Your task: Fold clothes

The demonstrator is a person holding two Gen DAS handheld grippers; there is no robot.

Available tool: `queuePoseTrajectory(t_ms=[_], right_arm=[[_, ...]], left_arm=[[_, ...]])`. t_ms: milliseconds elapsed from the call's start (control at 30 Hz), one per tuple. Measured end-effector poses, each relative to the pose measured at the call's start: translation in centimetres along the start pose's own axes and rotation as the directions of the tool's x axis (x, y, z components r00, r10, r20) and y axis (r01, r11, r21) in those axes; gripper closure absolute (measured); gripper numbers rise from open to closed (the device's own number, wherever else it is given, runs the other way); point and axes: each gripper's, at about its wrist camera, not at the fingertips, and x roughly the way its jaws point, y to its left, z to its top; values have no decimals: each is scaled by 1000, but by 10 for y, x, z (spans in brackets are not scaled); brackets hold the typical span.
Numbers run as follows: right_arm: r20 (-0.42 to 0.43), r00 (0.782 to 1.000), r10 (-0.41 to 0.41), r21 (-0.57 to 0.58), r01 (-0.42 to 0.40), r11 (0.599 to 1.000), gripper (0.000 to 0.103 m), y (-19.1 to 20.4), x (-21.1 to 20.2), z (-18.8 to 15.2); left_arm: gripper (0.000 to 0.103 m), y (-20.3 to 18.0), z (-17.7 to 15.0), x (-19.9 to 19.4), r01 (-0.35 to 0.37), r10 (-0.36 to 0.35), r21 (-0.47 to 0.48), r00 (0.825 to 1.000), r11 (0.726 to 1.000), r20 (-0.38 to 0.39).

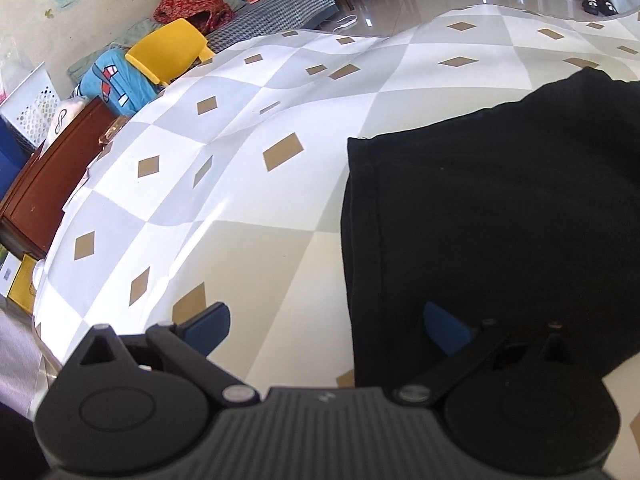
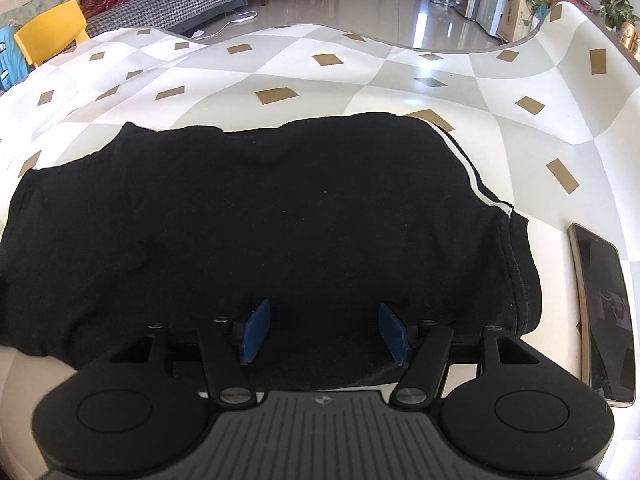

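A black garment (image 2: 280,216) lies flat on the checked tabletop (image 1: 248,240) — spread for reach. Left tool (image 1: 326,326) gapes over its hemmed edge; right tool (image 2: 322,330), also apart, over its near side — nothing gripped.

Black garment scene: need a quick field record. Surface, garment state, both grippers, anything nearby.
surface: checkered tablecloth, white and grey with tan diamonds
garment: black garment lying flat, white stripe along its right side
left gripper: open, empty, straddling the garment's left edge
right gripper: open, empty, over the garment's near edge
nearby: phone face up, right of the garment, not touching it
background: yellow chair beyond the table's far left
fold state: cannot tell how many folds are done
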Motion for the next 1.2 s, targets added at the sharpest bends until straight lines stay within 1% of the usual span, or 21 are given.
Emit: queuePoseTrajectory(t_ms=[133,267,400,500,567,667,800,967,1200], right_arm=[[-22,999,23,-32,-24,999,42,9,-6,-7],[-19,999,33,-25,-33,999,43,8,-9,-5],[33,999,33,21,-34,999,43,1,-14,2],[82,996,27,61,-32,998,43,-4,-18,8],[104,994,30,87,-39,995,43,-8,-18,12],[137,990,35,123,-52,991,43,-12,-16,18],[183,983,30,141,-56,988,43,-15,-12,25],[239,971,22,162,-62,985,43,-19,-7,34],[260,966,8,162,-52,985,43,-17,10,44]], left_arm=[[0,7,6,5,-36,35,-18,999,999,-23],[0,11,5,3,-23,21,-53,999,998,-25],[0,6,7,-9,28,-25,-73,999,997,33],[0,0,12,-16,70,-64,-76,995,995,76],[0,-4,17,-18,102,-94,-79,991,992,92],[0,-12,25,-15,148,-140,-80,986,986,94],[0,-21,33,-7,184,-174,-88,979,979,104],[0,-23,44,4,235,-220,-142,969,961,115],[0,-26,53,17,253,-229,-196,964,947,137]])
